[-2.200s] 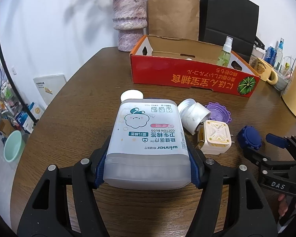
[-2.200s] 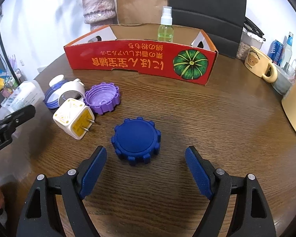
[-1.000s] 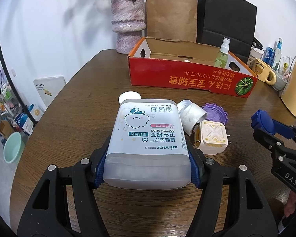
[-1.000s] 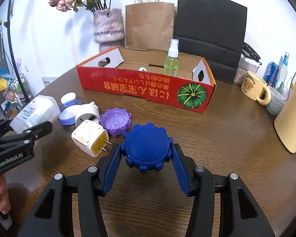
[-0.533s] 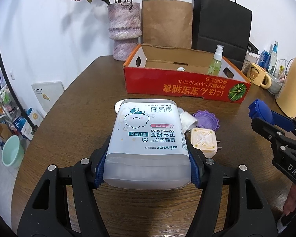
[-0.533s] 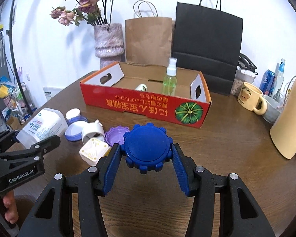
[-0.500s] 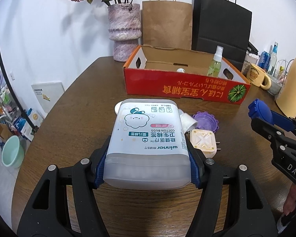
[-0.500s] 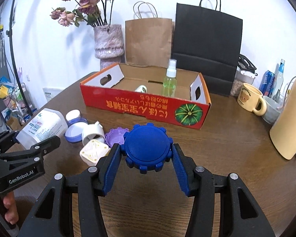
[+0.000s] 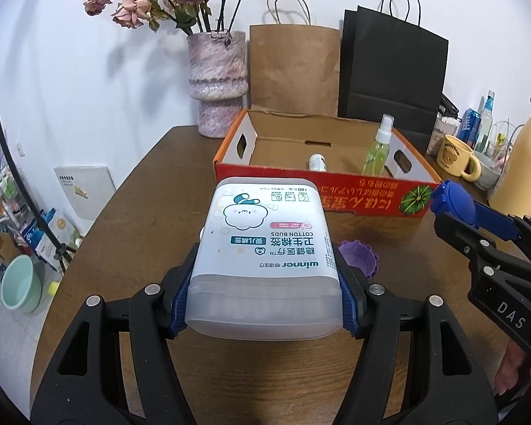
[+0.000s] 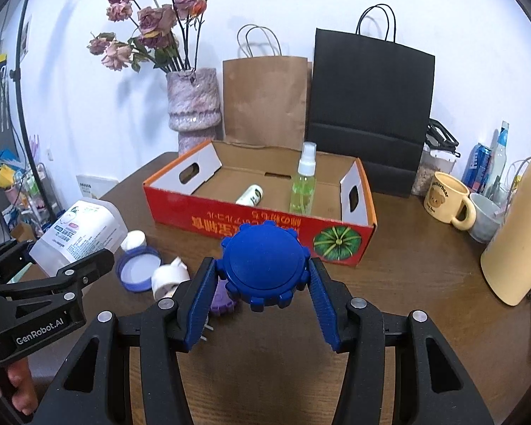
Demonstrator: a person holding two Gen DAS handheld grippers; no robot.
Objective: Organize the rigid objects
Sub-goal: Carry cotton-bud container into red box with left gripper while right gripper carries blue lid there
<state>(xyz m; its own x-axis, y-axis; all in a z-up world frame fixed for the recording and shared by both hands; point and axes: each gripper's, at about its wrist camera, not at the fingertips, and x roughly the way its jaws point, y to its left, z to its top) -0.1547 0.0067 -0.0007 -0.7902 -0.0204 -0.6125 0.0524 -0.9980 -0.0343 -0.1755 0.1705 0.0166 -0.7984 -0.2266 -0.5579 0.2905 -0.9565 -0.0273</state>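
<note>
My left gripper (image 9: pixel 262 294) is shut on a translucent cotton buds box (image 9: pixel 263 244) with a cloud label, held above the wooden table (image 9: pixel 152 194). My right gripper (image 10: pixel 262 283) is shut on a dark blue notched lid (image 10: pixel 263 265), also lifted. In the left wrist view that blue lid (image 9: pixel 455 203) shows at the right, in front of the red cardboard box's corner. The red cardboard box (image 10: pixel 251 225) lies beyond both, holding a green spray bottle (image 10: pixel 303 184) and a small white bottle (image 10: pixel 250 194).
On the table below lie a purple notched lid (image 9: pixel 359 256), a blue-rimmed lid (image 10: pixel 138 269) and a white cap piece (image 10: pixel 168 278). A vase of dried flowers (image 9: pixel 217 85), paper bags (image 10: pixel 368 106), a bear mug (image 10: pixel 446 198) and a yellow jug (image 10: pixel 517 237) stand around the box.
Both grippers have risen with their loads, so the table items sit lower in view and the red box's inside shows more. Before that, the right gripper closed on the blue lid.
</note>
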